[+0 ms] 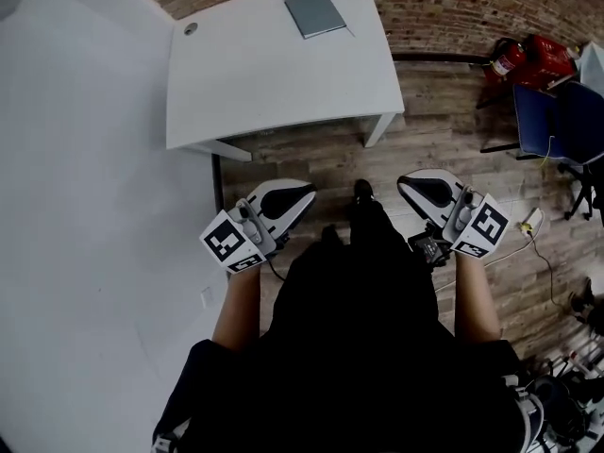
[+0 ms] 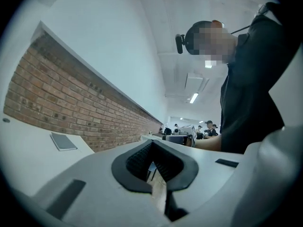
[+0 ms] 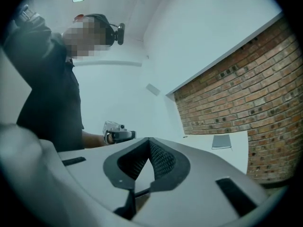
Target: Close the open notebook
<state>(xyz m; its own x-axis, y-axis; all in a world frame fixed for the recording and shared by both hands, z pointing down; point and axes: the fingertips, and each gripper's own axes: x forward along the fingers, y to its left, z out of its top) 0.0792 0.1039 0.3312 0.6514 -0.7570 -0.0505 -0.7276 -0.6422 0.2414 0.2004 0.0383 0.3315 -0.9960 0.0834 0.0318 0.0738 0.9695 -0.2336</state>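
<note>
A grey notebook point(image 1: 315, 12) lies shut at the far edge of the white table point(image 1: 274, 74), close to the brick wall. It also shows small in the left gripper view, notebook point(image 2: 63, 141), and in the right gripper view, notebook point(image 3: 221, 142). Both grippers hang near my body over the wooden floor, well short of the table. My left gripper point(image 1: 307, 196) is shut with nothing between its pads; its jaw tips meet in its own view, left gripper point(image 2: 152, 142). My right gripper point(image 1: 404, 183) is likewise shut and empty, right gripper point(image 3: 149, 141).
A white wall runs along the left side. On the floor at the right stand a red fire extinguisher point(image 1: 508, 59) and a blue chair point(image 1: 557, 111), with a cable point(image 1: 528, 226) lying nearby. Table legs point(image 1: 379, 128) stand between me and the notebook.
</note>
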